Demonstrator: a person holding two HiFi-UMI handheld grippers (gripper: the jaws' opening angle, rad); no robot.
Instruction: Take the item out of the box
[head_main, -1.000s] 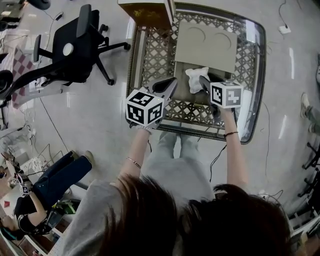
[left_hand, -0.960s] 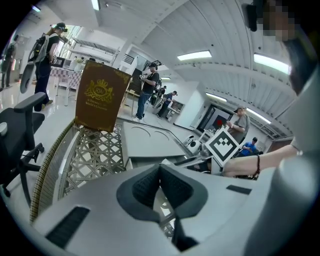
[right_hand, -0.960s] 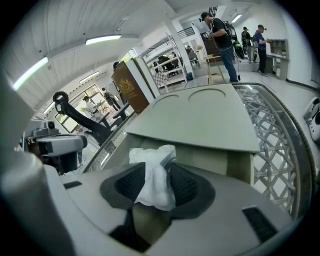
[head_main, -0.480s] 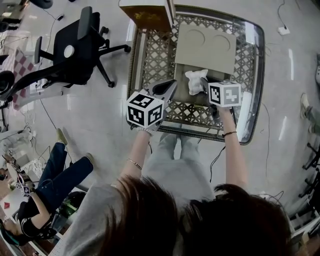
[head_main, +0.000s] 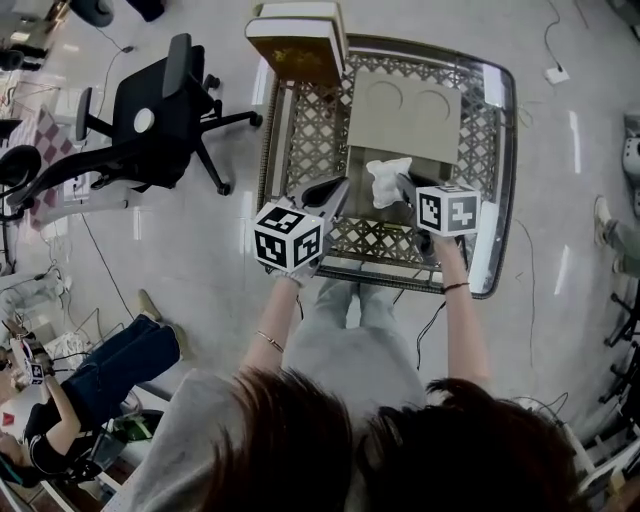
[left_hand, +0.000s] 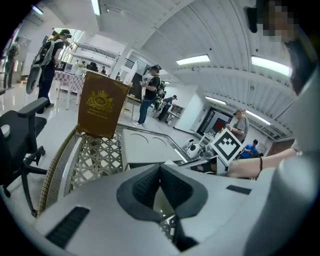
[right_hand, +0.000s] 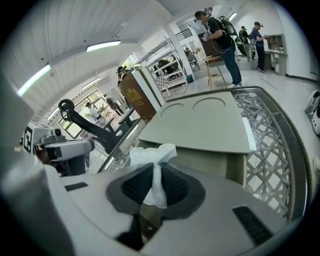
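A flat grey-green box (head_main: 405, 110) lies on the glass table, its lid (right_hand: 205, 122) raised over the opening that faces me. A crumpled white plastic bag (head_main: 388, 180) sticks out of that opening. My right gripper (head_main: 405, 185) is at the bag, its jaws closing with the white plastic (right_hand: 155, 165) pinched between the pads (right_hand: 172, 187). My left gripper (head_main: 335, 190) hovers just left of the box's front, over the table. Its jaws (left_hand: 160, 170) are shut and hold nothing.
The table has a lattice base and a glass rim (head_main: 500, 200). A brown and gold carton (head_main: 297, 45) stands at the far left corner. A black office chair (head_main: 150, 110) stands left of the table. A seated person (head_main: 90, 390) is at lower left.
The right gripper has settled onto the white bag at the box's opening, and the bag now stands bunched up at its jaws. The left gripper has barely moved.
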